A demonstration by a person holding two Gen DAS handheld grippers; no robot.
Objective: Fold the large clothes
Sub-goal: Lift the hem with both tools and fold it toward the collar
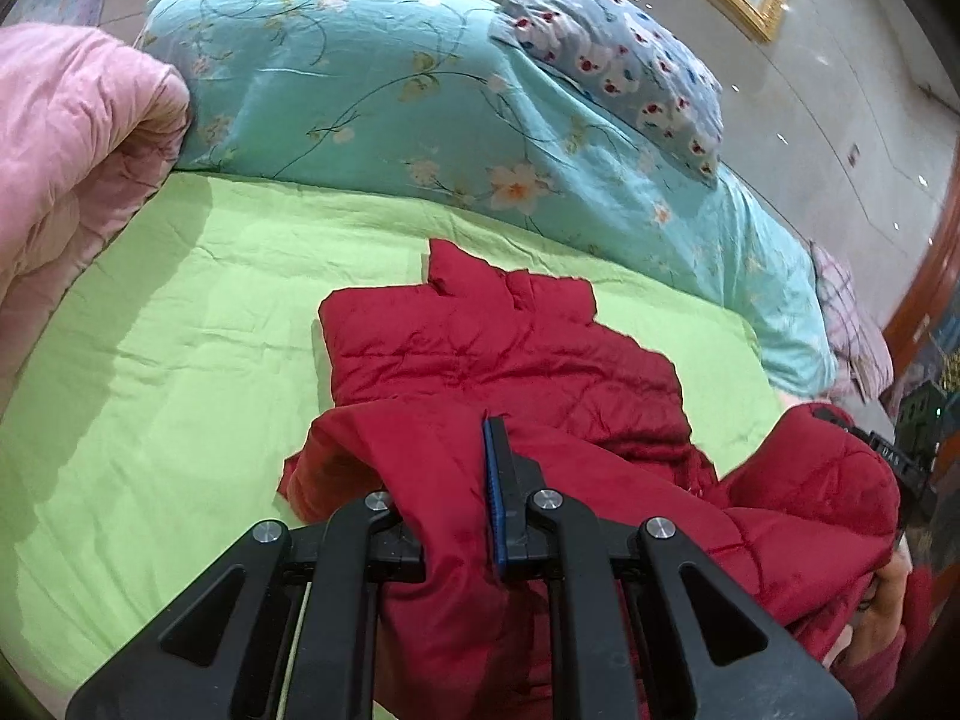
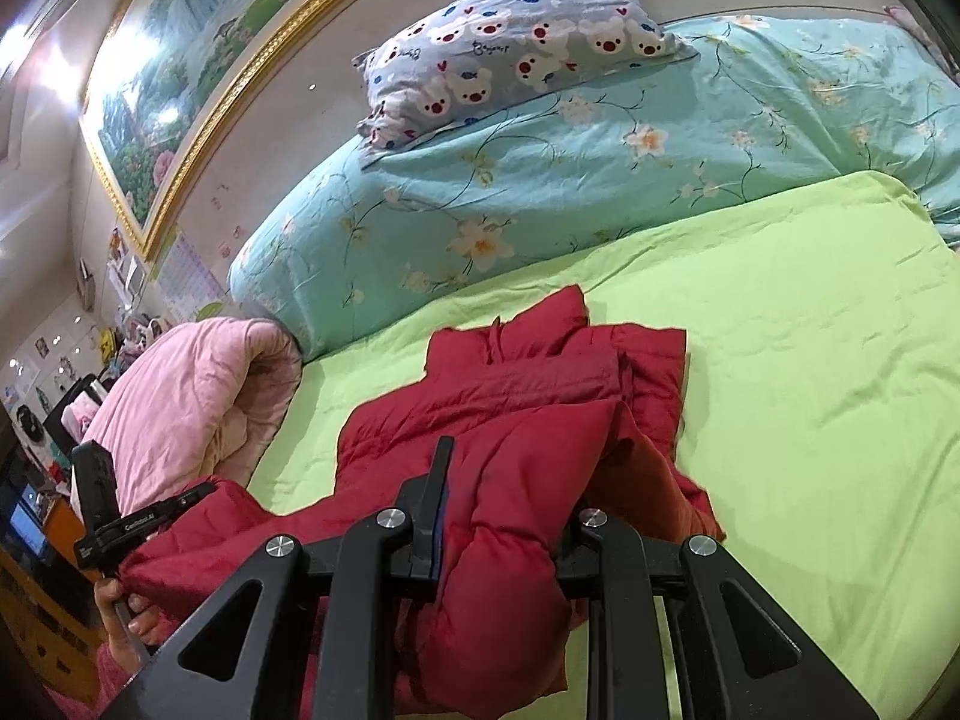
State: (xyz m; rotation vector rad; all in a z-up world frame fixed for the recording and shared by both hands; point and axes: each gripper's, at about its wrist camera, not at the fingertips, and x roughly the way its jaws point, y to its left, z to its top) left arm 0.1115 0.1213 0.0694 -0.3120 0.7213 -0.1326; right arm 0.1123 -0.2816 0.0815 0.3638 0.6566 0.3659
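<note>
A red quilted jacket (image 1: 498, 354) lies on the green bed sheet (image 1: 180, 312), collar end toward the pillows. My left gripper (image 1: 444, 474) is shut on a thick fold of the jacket's near hem; red fabric covers its left finger. My right gripper (image 2: 510, 480) is shut on another bunched part of the jacket (image 2: 528, 396) and its right finger is hidden by fabric. The near edge of the jacket is lifted off the sheet between the two grippers. The left gripper also shows in the right wrist view (image 2: 120, 522), held by a hand.
A teal floral duvet (image 1: 372, 90) and a bear-print pillow (image 1: 618, 54) lie at the head of the bed. A rolled pink quilt (image 1: 66, 144) sits at the left. A gold-framed picture (image 2: 198, 60) hangs on the wall.
</note>
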